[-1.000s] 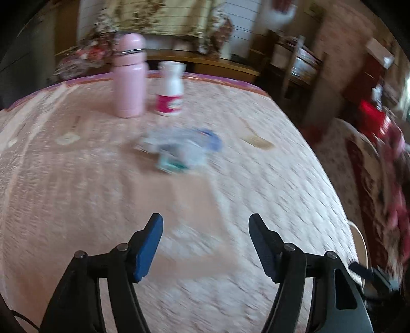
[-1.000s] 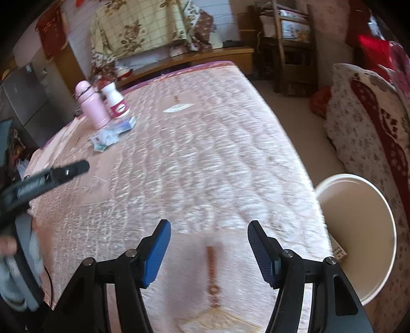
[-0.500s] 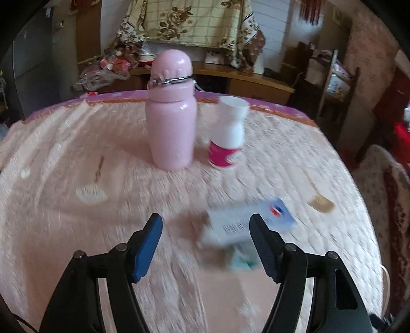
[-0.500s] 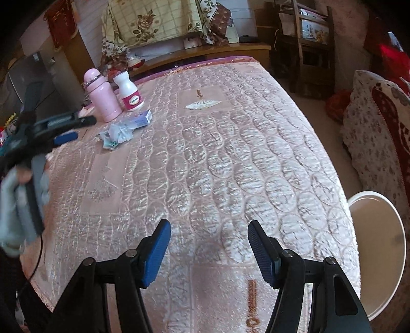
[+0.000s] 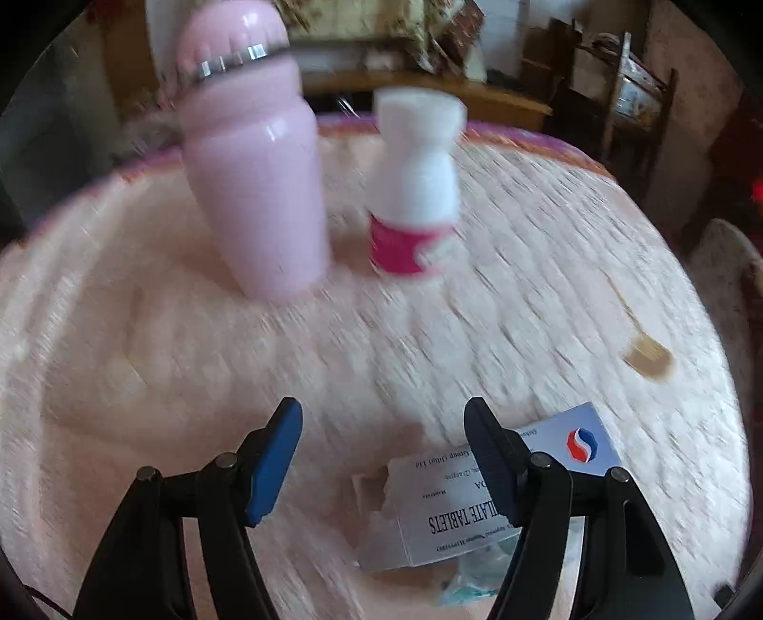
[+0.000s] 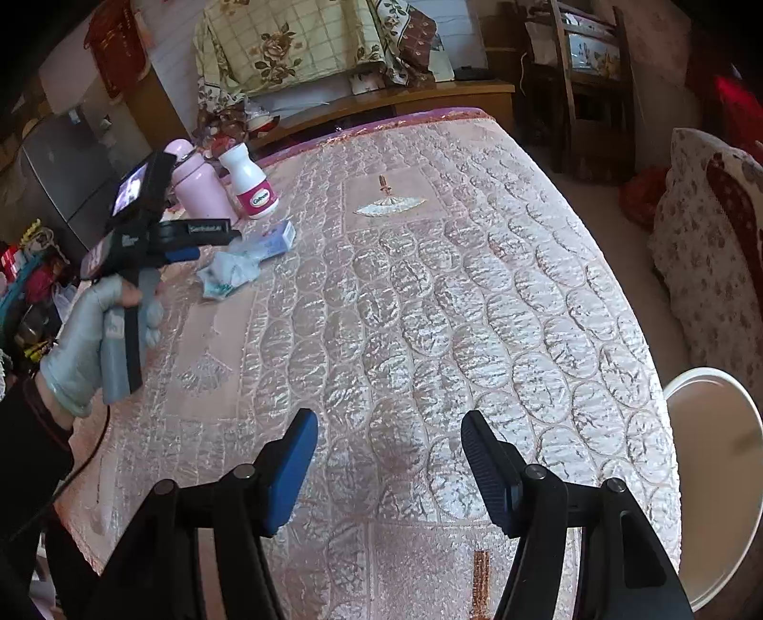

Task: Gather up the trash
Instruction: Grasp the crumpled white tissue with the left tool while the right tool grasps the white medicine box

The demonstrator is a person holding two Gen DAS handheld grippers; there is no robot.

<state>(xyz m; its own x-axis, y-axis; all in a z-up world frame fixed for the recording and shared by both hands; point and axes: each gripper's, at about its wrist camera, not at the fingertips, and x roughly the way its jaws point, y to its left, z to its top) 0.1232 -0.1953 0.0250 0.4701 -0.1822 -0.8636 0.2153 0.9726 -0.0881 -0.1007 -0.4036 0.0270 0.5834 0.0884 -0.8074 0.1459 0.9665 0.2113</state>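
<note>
On quilted mattress (image 6: pixel 429 286), tablet box (image 5: pixel 477 505) and crumpled wrapper (image 6: pixel 229 274) uncollected; left gripper (image 5: pixel 381 458) jaws apart over box, nothing gripped; right gripper (image 6: pixel 386 467) empty, spread; white bin (image 6: pixel 710 458) beside bed awaits; collecting seemingly just starting.

1. Pink quilted mattress (image 6: pixel 429 295) fills the foreground, purple trim at its far edge.
2. Low wooden bench (image 6: pixel 381 102) behind it carries a floral quilt (image 6: pixel 295 43).
3. Wooden rack (image 6: pixel 591 81) stands far right.
4. Floral cushion (image 6: pixel 710 248) at right edge.
5. Grey cabinet (image 6: pixel 62 176) at left.
</note>
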